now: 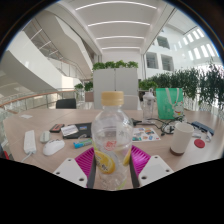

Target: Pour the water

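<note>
A clear plastic bottle [111, 135] with a pale yellow cap and a label with lemon pictures stands upright between my fingers. My gripper [112, 160] is shut on its lower body, with the magenta pads [139, 158] pressing on either side. The bottle's base is hidden below the fingers. A white cup [181, 136] stands on the table [40, 124] beyond and to the right of the bottle. A green transparent container [170, 101] stands farther back on the right.
The table holds clutter: a white remote-like object [29, 142] and a black item [69, 130] to the left, small colourful items [146, 131] to the right. A black chair [66, 103] and planters with greenery [116, 66] stand behind.
</note>
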